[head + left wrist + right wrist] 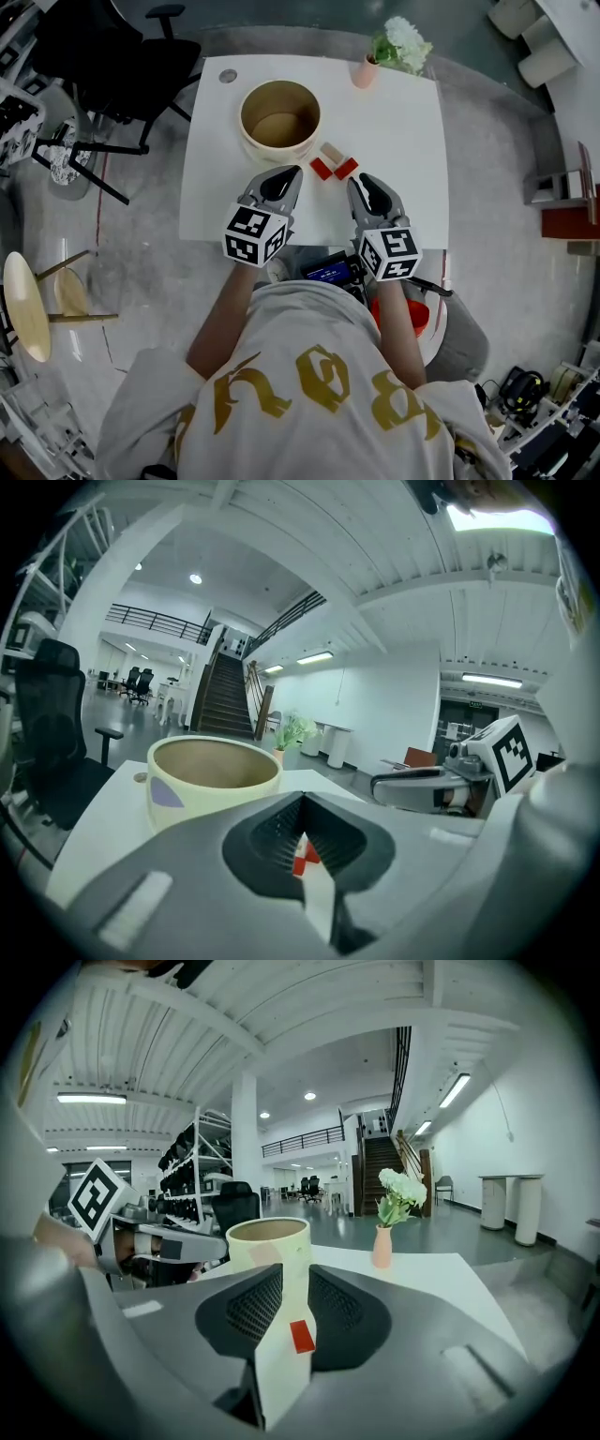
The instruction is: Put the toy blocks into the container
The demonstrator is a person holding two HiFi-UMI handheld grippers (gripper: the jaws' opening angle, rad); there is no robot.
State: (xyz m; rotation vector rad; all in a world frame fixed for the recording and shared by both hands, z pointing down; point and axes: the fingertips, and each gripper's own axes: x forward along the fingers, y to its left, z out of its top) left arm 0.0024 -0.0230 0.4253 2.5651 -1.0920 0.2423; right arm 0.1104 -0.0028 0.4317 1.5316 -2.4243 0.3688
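A round cream container (279,120) stands open on the white table (403,131). Just to its near right lie two red blocks (322,169) (346,168) and a tan block (331,153). My left gripper (292,174) hovers low beside the container, its tips just short of the left red block; its jaws meet at the tips with nothing held. My right gripper (357,184) sits just behind the right red block, jaws a little apart and empty. In the right gripper view a red block (302,1336) shows through the gap, with the container (269,1246) beyond. The left gripper view shows a red block (302,855) below its closed tips.
A pink vase with white flowers (365,71) stands at the table's far right corner. A small grey disc (228,76) lies at the far left corner. A black office chair (112,56) and a wooden stool (28,305) stand left of the table.
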